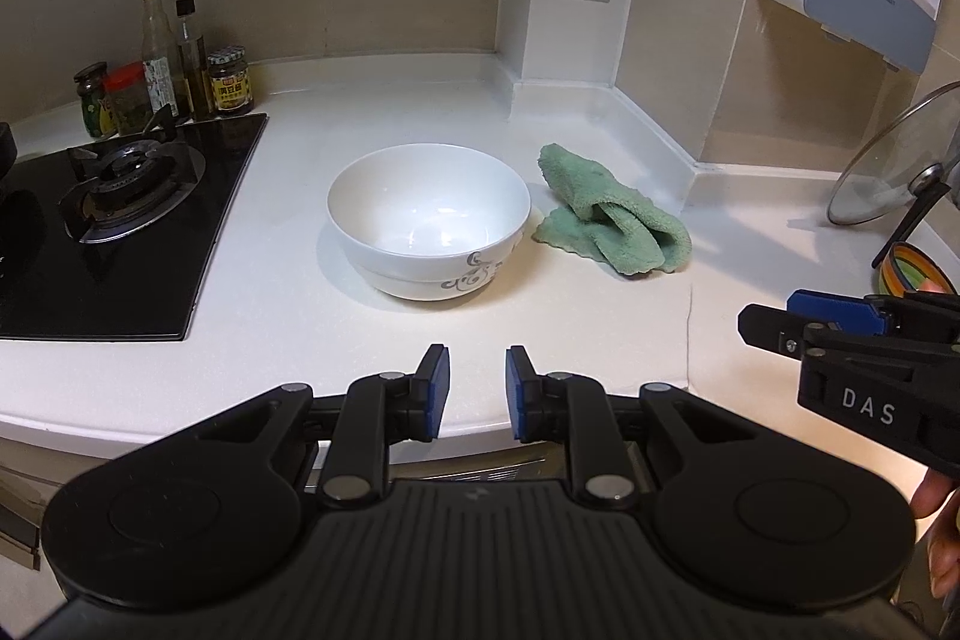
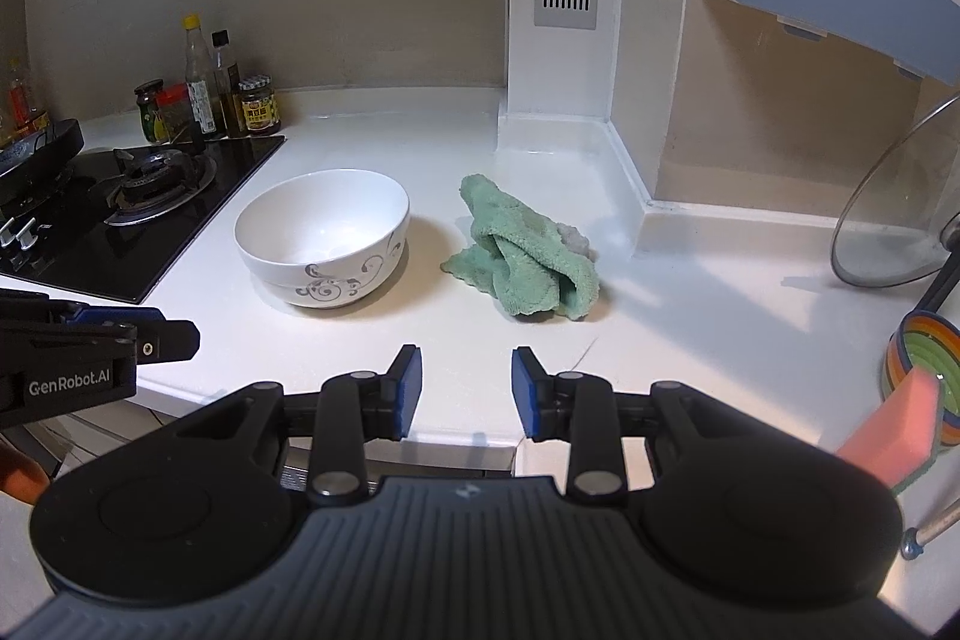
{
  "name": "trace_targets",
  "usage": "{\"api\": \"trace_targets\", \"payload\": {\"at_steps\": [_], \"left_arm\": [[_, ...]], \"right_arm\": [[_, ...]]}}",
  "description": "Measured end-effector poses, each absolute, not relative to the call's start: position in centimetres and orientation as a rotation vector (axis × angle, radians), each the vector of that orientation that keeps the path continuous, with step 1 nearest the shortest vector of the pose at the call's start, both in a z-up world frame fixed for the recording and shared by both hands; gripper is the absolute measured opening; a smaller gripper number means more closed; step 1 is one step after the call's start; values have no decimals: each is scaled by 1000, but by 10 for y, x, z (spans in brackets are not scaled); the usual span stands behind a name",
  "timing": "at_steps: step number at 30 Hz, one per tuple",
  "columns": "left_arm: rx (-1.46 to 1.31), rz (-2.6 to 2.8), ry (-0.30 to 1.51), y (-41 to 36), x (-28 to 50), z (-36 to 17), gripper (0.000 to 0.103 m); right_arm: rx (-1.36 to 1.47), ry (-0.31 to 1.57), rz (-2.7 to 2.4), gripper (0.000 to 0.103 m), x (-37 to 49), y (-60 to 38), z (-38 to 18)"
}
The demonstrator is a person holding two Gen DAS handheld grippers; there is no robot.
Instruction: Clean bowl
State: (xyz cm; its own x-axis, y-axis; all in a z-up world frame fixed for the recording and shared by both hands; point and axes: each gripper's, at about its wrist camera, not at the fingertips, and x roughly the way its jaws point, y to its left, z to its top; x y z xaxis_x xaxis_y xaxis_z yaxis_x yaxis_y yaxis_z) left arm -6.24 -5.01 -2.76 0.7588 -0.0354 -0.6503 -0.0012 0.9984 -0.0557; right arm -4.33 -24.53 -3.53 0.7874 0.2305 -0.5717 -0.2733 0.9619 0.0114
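Both tools apart and empty, left tool [image 1: 477,391], right tool [image 2: 466,391], white bowl [image 1: 428,220] beside green cloth [image 1: 612,214], stove [image 1: 120,220] left

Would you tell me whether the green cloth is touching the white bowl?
Apart. The right wrist view shows bare countertop between the green cloth and the white bowl.

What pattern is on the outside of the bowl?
Grey swirling scrollwork on the white bowl, seen best in the right wrist view.
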Motion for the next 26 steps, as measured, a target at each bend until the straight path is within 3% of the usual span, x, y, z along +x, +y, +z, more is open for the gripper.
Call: {"api": "trace_targets", "payload": {"at_steps": [26], "left_arm": [[-45, 19, 650, -47, -59, -23, 23]], "right_arm": [[-90, 625, 275, 28, -36, -246, -41]]}}
